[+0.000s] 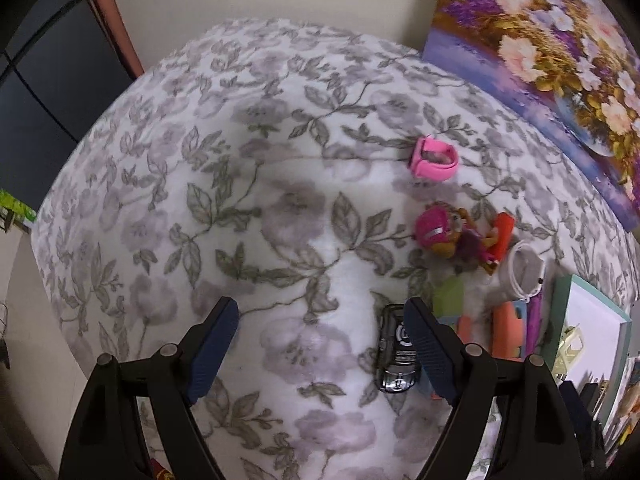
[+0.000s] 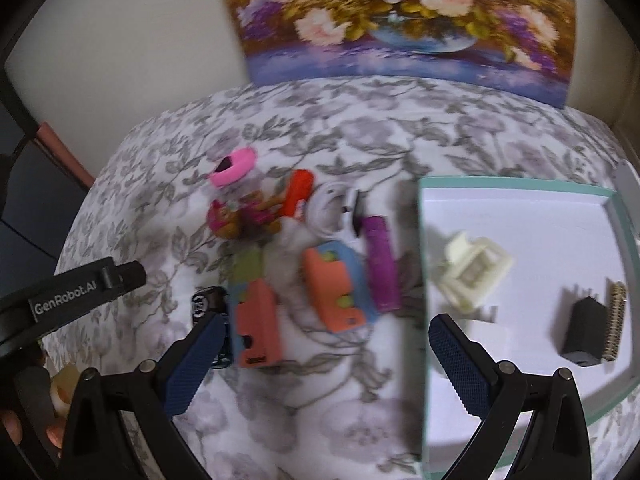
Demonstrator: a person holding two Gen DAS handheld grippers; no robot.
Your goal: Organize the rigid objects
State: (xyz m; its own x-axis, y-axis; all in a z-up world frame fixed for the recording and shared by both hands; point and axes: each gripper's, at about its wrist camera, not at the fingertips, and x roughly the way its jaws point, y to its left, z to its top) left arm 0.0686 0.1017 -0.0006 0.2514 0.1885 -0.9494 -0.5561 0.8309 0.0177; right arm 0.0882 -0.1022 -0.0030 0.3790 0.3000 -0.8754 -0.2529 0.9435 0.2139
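Small toys lie on a floral cloth (image 1: 240, 200). A pink ring-shaped toy (image 1: 434, 158) (image 2: 234, 167), a pink-helmeted figure (image 1: 448, 236) (image 2: 236, 216), a white round case (image 2: 328, 210), a purple bar (image 2: 382, 264), orange and blue blocks (image 2: 338, 288) (image 2: 256, 322) and a black toy car (image 1: 396, 350) (image 2: 208, 304) are spread out. My left gripper (image 1: 320, 320) is open and empty, its right finger beside the car. My right gripper (image 2: 326, 340) is open and empty, above the cloth between the blocks and a box.
A teal-rimmed white box (image 2: 520, 192) at the right holds a cream plastic clip (image 2: 476, 272), a black block (image 2: 582, 330) and a beige comb-like piece (image 2: 616, 320). A flower painting (image 2: 400, 20) leans on the wall behind. The left gripper's body (image 2: 72, 296) shows at the left.
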